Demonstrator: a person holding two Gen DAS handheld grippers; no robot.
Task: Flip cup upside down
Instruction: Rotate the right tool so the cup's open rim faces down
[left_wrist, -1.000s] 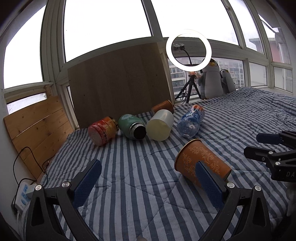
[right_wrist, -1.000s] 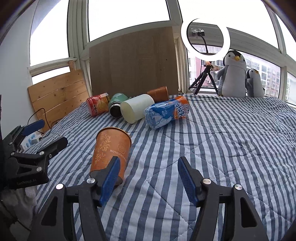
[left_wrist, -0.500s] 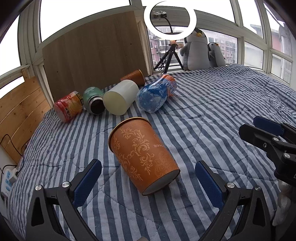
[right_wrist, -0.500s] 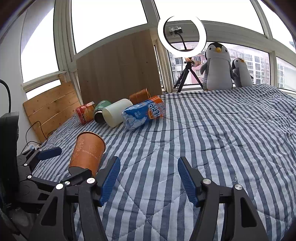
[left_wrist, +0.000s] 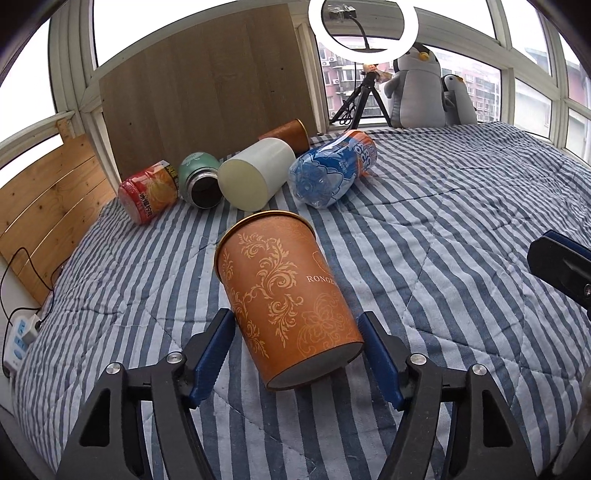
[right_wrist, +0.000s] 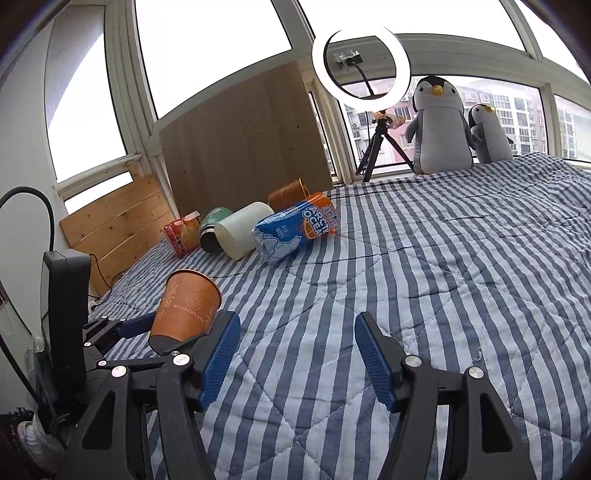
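An orange paper cup with gold scrollwork lies tilted on the striped quilt, its mouth pointing away and its base toward me. My left gripper stands around the cup's base end with a blue pad on each side; I cannot tell whether the pads touch it. In the right wrist view the cup sits at the left between the left gripper's fingers. My right gripper is open and empty over the quilt, to the right of the cup.
A row of items lies at the back: a red can, a green flask, a white cylinder, a blue bottle and another orange cup. A ring light on a tripod and penguin toys stand behind. A power strip lies at the left edge.
My left gripper has moved forward onto the cup and its fingers have narrowed around the base end. My right gripper has drawn back to the right, still open.
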